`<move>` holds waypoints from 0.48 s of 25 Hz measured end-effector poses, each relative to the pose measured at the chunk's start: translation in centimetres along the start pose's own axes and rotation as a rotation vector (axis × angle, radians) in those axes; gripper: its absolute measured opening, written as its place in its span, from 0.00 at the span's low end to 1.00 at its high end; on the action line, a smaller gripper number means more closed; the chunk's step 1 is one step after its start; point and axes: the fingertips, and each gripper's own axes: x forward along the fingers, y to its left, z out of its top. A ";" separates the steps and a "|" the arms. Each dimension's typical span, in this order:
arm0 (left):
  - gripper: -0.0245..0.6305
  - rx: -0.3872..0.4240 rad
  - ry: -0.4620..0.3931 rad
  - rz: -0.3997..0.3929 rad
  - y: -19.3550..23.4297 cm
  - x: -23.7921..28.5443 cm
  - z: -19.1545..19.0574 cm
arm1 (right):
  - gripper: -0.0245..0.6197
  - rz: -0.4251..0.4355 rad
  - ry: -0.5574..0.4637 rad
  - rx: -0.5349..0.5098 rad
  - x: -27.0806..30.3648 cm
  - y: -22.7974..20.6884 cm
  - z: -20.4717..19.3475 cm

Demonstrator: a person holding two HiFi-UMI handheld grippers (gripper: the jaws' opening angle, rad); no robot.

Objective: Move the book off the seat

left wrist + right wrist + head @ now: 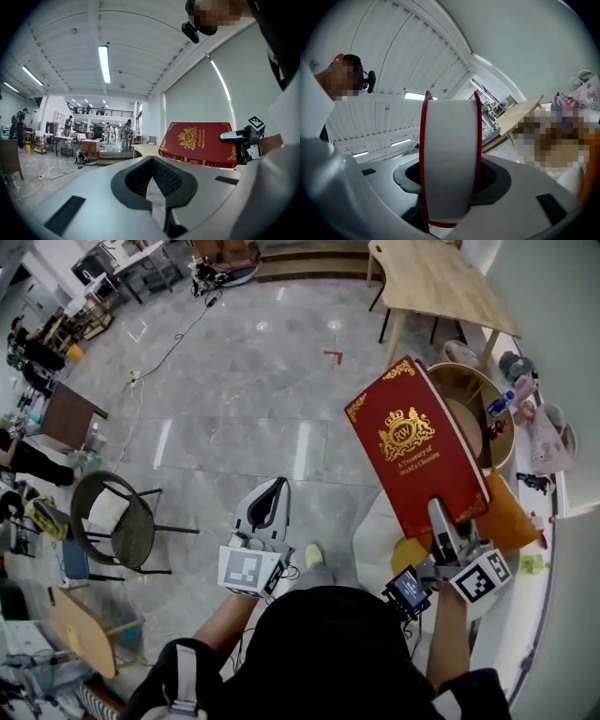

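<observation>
One red book, gold-lettered "A Treasury of World's Classics"

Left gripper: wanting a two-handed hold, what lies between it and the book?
Nothing: the head view shows only bare floor between the left gripper and the book.

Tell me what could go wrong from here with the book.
The right claw grips the red book by one short end only, the rest sticking out unsupported; it could tilt or slip free.
The left claw is shut and apart from it, so nothing would catch it.
Swung wide, it might clip the bottle on the ledge.
</observation>
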 end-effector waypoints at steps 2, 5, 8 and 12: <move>0.05 -0.002 0.011 -0.008 2.4 0.4 -0.2 | 0.41 -0.012 -0.007 0.000 2.3 0.6 -0.6; 0.05 -0.019 0.010 -0.024 6.3 0.8 0.3 | 0.41 -0.034 -0.013 -0.014 6.0 2.1 -1.7; 0.05 -0.037 -0.012 -0.048 8.6 1.4 0.3 | 0.41 -0.040 -0.015 -0.025 8.7 2.9 -2.7; 0.05 -0.043 -0.020 -0.053 11.2 1.6 -0.2 | 0.41 -0.047 -0.013 -0.023 11.2 3.7 -3.7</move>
